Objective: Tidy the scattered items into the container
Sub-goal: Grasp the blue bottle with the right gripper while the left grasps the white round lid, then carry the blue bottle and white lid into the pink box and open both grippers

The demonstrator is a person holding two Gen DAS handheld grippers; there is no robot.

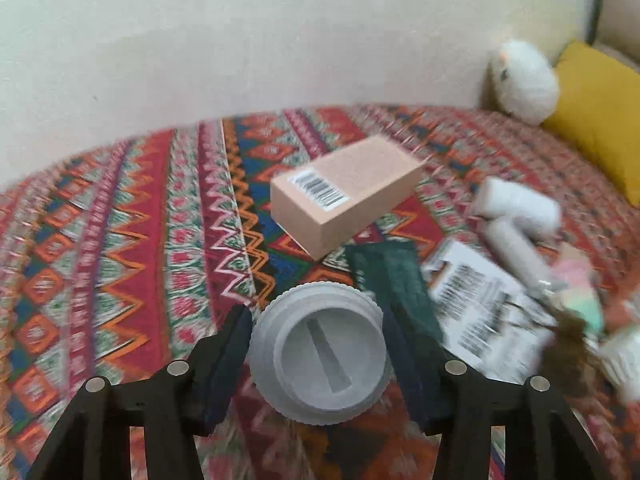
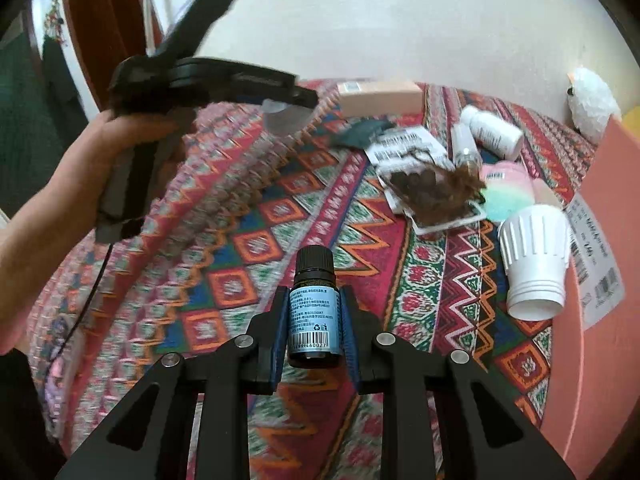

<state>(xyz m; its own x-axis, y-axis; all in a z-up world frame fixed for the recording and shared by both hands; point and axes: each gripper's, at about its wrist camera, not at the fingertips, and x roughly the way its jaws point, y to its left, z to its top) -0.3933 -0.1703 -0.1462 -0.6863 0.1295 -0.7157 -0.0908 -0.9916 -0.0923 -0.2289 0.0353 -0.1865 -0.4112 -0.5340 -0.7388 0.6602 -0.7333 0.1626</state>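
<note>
A small dark bottle [image 2: 314, 312] with a blue label and black cap is clamped between the blue pads of the right gripper [image 2: 314, 334], the jaws closed narrowly on its sides; it is held above the patterned bedspread [image 2: 224, 240]. In the left wrist view, a grey ribbed round lid or jar [image 1: 318, 354] is seen between the fingers of the left gripper [image 1: 316, 364], which are spread about as wide as that item and seem to press on its sides, though blur makes contact hard to confirm. The left gripper is also seen at ten o'clock in the right wrist view, held by a hand [image 2: 120, 148]. A tan box [image 1: 344, 194] with a barcode lies at twelve o'clock from the grey item. At two o'clock from the dark bottle, a white ribbed bottle [image 2: 534, 260] lies on its side, just beside the pink container [image 2: 592, 248] at three o'clock. Further scattered items are grouped at one o'clock: a white pill bottle [image 2: 494, 128], a packet of brown pieces [image 2: 436, 196], and a dark green cloth [image 2: 362, 132].
</note>
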